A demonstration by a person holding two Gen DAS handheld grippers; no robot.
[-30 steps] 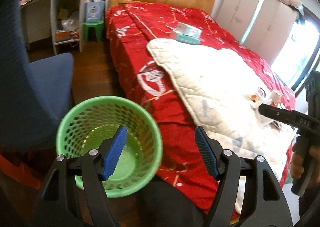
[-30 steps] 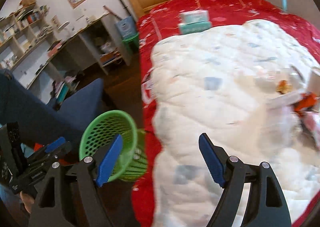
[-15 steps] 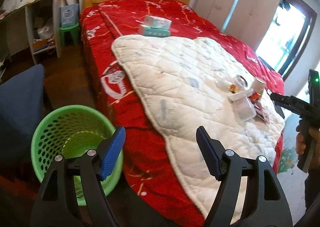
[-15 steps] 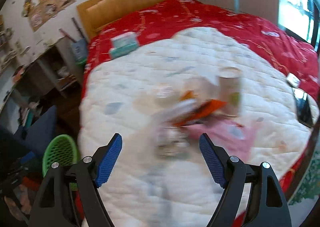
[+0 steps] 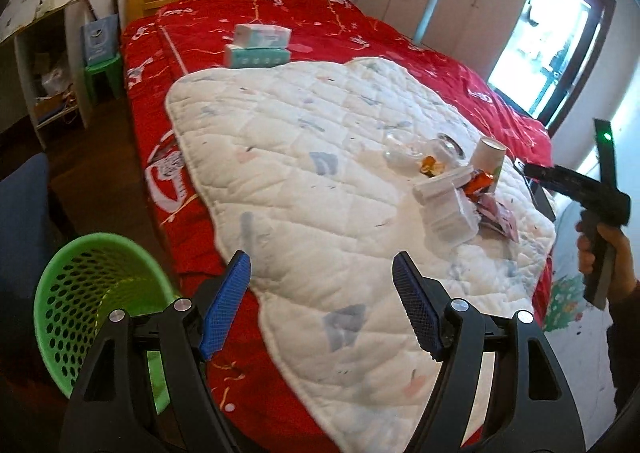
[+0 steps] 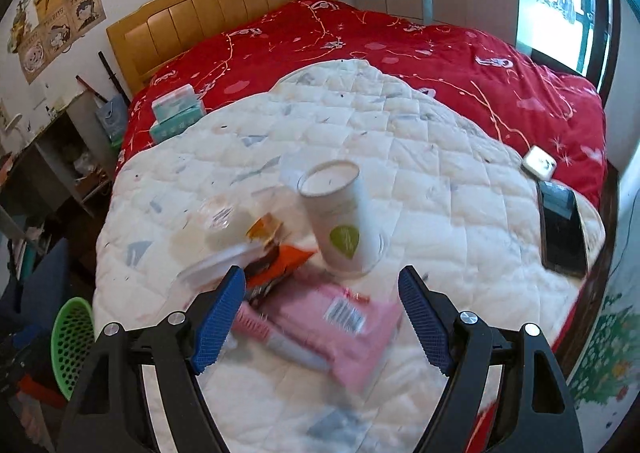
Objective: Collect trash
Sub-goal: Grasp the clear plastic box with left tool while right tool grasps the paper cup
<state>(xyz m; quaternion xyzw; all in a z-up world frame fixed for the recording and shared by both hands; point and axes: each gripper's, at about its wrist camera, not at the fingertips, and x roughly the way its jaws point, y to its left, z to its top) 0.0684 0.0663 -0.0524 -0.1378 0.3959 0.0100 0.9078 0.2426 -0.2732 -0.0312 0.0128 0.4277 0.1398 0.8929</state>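
White quilt (image 6: 440,181) on red bed (image 6: 400,53); blurred, perhaps wrappers (image 6: 320,325).

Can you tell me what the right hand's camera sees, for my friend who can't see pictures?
The open right tool hangs over a pile of trash on a white quilt: a pink packet, an orange wrapper and an upright paper cup. A green basket stands on the floor beside the bed.
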